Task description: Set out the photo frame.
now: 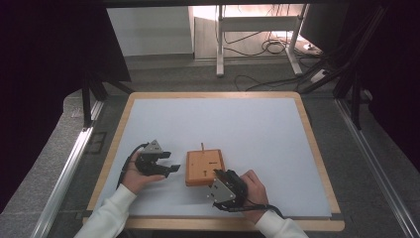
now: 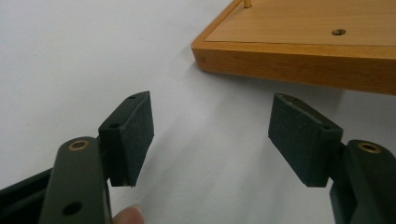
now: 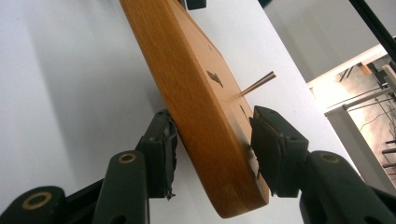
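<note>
Orange-brown wood catches the eye first: a flat square wooden block (image 1: 204,167) with small dark holes in its top lies on the white tabletop (image 1: 247,129), a little toward six o'clock from the middle. A thin wooden peg (image 1: 202,146) stands upright at the block's twelve o'clock edge.

At the block's five o'clock corner the right gripper (image 3: 212,140), black with a grey three-cornered plate, has its jaws set around the near edge, one pad (image 3: 161,154) under or against the lower face and the other (image 3: 273,149) on the top face. Both pads look pressed to the wood, so the jaws are closed on the block at roughly half their spread. The peg (image 3: 258,83) shows beyond them.

At nine o'clock of the block the left gripper (image 1: 166,163) rests low over the tabletop, just beside the block and apart from it. Its jaws stand wide with only bare white surface between the pads (image 2: 137,135), the block's corner (image 2: 205,51) lying ahead of them.
</note>
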`<state>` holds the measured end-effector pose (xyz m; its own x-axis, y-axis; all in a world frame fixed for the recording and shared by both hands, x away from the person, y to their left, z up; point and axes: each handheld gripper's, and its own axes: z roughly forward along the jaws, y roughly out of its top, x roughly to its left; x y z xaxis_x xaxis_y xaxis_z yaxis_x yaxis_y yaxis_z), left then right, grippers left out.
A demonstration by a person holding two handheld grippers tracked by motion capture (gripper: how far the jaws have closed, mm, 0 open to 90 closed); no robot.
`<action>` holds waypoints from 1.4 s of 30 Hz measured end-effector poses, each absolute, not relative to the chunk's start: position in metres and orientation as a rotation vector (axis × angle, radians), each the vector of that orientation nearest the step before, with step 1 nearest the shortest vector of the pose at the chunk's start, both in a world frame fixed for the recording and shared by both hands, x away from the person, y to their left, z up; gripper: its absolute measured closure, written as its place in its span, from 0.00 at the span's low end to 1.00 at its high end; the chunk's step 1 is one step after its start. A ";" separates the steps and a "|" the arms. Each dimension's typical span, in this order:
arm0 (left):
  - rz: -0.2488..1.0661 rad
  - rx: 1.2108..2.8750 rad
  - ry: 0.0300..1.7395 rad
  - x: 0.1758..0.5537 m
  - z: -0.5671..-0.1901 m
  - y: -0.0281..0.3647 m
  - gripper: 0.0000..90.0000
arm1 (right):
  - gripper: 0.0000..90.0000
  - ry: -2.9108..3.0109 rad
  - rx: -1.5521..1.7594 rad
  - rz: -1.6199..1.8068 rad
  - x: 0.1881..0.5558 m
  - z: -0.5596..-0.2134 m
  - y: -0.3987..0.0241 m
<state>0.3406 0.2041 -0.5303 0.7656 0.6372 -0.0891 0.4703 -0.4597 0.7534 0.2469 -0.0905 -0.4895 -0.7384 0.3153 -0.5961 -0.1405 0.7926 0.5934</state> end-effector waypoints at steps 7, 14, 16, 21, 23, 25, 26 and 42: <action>0.259 2.142 0.823 0.341 -0.531 0.204 0.34 | 0.60 2.284 0.141 0.844 0.258 -0.476 -0.091; 0.255 2.140 0.826 0.341 -0.532 0.204 0.34 | 0.63 2.325 0.138 0.852 0.273 -0.459 -0.089; 0.255 2.140 0.826 0.341 -0.532 0.204 0.34 | 0.64 2.339 0.135 0.854 0.277 -0.455 -0.088; 0.253 2.141 0.825 0.342 -0.532 0.204 0.34 | 0.67 2.367 0.124 0.853 0.286 -0.447 -0.083; 0.253 2.140 0.824 0.342 -0.532 0.204 0.34 | 0.68 2.374 0.119 0.855 0.289 -0.445 -0.081; 0.252 2.139 0.824 0.342 -0.532 0.204 0.34 | 0.69 2.377 0.108 0.854 0.291 -0.443 -0.079; 0.252 2.138 0.824 0.342 -0.532 0.204 0.34 | 0.69 2.377 0.099 0.845 0.292 -0.442 -0.078; 0.250 2.137 0.824 0.342 -0.532 0.205 0.33 | 0.77 2.439 0.074 0.878 0.292 -0.416 -0.077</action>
